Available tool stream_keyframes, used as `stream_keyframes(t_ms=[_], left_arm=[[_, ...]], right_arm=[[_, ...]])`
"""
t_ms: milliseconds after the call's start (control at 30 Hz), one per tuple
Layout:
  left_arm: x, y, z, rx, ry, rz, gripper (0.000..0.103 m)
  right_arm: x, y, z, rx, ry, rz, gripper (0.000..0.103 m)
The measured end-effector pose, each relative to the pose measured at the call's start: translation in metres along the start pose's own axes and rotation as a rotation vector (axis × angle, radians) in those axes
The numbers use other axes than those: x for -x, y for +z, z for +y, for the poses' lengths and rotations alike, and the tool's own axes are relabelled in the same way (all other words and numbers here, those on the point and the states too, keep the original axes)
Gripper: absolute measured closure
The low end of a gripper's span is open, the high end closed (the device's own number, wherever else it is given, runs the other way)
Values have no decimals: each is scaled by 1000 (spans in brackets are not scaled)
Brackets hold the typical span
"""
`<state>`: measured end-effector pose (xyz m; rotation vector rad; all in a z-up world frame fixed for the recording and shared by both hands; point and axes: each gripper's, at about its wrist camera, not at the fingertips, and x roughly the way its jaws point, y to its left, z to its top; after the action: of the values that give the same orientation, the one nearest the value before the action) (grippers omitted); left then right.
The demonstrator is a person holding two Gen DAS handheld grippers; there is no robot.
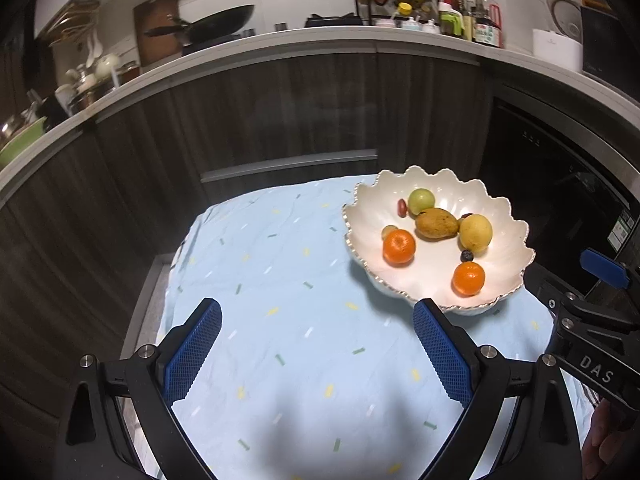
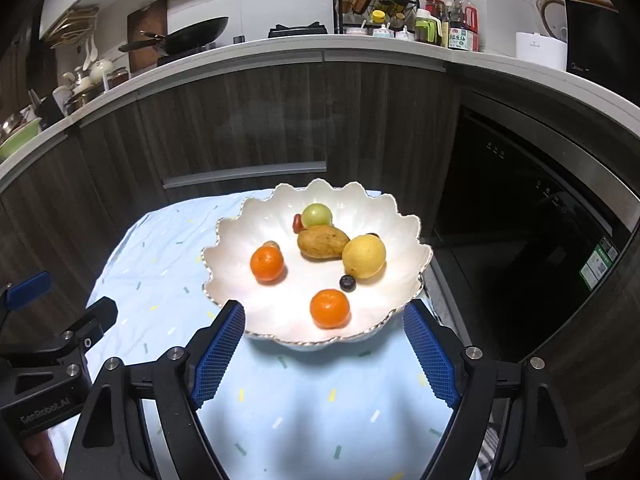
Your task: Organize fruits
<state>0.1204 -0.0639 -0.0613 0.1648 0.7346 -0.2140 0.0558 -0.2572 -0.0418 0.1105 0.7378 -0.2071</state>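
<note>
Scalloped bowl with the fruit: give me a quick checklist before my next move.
1. Left hand-held gripper open, nothing between its pads: ok.
2. Right hand-held gripper open, nothing held: ok.
3. Scalloped bowl standing upright on the blue cloth: ok.
4. Both tangerines, lemon and blueberry inside the bowl: ok.
5. No fruit on the visible cloth: ok.
6. Cloth hidden behind the bowl: cannot tell.

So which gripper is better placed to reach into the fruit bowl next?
Right. The right gripper is open, with the bowl straight ahead; the left gripper, also open, faces bare cloth.
</note>
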Motion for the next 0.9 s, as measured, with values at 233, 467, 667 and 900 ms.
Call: stream_keyframes(t_ms=[233, 467, 667, 900], left_arm=[[15, -15, 14, 26, 30, 7, 5], [36, -36, 24, 42, 62, 0, 5], [47, -50, 30, 71, 77, 0, 5], [59, -71, 29, 91, 89, 9, 5]], right_arm=[[21, -9, 10, 19, 6, -31, 14], [45, -19, 18, 30, 29, -58, 14], [63, -30, 23, 26, 35, -80, 14], [82, -48, 20, 8, 27, -98, 14]])
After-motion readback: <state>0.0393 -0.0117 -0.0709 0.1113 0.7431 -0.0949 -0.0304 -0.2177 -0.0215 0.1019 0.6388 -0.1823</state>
